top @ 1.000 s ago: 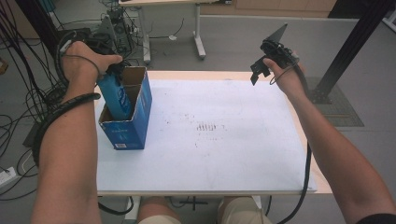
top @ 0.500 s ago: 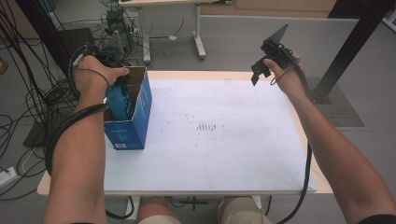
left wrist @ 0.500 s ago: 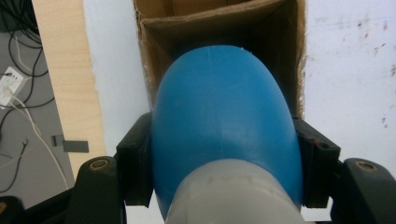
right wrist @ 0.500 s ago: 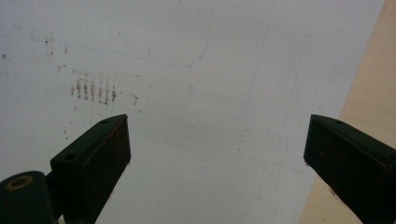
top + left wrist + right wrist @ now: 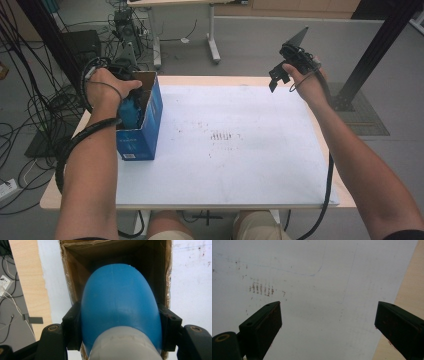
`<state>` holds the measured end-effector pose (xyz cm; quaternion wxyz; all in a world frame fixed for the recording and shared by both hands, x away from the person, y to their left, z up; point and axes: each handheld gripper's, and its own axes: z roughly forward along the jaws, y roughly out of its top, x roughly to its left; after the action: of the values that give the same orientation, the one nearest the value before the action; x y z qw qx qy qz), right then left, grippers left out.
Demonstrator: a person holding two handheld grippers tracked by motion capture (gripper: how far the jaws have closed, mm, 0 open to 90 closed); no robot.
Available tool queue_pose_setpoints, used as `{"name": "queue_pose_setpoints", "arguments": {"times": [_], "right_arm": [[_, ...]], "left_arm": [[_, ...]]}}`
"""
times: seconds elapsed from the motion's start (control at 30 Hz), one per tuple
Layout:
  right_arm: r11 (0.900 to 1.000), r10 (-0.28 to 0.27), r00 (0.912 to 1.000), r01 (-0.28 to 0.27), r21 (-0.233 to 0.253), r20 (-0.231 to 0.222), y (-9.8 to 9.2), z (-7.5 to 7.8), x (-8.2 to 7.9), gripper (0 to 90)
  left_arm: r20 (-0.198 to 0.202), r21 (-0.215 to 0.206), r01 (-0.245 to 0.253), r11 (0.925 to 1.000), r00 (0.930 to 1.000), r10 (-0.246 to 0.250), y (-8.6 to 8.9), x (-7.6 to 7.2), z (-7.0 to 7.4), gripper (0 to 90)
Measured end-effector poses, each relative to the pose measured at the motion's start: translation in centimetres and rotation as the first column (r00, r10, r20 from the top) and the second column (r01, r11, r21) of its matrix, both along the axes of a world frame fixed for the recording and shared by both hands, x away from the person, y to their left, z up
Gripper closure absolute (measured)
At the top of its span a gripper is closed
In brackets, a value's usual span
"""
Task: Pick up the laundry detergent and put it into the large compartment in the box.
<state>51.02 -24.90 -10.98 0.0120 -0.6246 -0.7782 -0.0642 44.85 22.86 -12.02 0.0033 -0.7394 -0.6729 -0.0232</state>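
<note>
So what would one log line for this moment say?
left gripper: shut on blue bottle, inside open cardboard box | right gripper: open, holding nothing, above white sheet

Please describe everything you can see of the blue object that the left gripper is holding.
The blue object is smooth and rounded like a dome, apparently plastic, with a pale grey part nearest the camera. The left gripper is shut on it, one black jaw pressing each side. It hangs in the open top of the blue cardboard box at the table's left side, rounded end pointing down. Whether it touches the box walls or bottom cannot be told.
</note>
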Motion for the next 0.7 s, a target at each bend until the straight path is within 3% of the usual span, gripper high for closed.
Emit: {"name": "queue_pose_setpoints", "arguments": {"times": [0.7], "right_arm": [[1.000,-0.006,1.0000,0.006,0.005,-0.004,-0.4,-0.5,0.0,7.4]], "left_arm": [[-0.006,0.013,0.023,0.9996,0.9997,-0.023,-0.6,0.2,-1.3,36.6]]}}
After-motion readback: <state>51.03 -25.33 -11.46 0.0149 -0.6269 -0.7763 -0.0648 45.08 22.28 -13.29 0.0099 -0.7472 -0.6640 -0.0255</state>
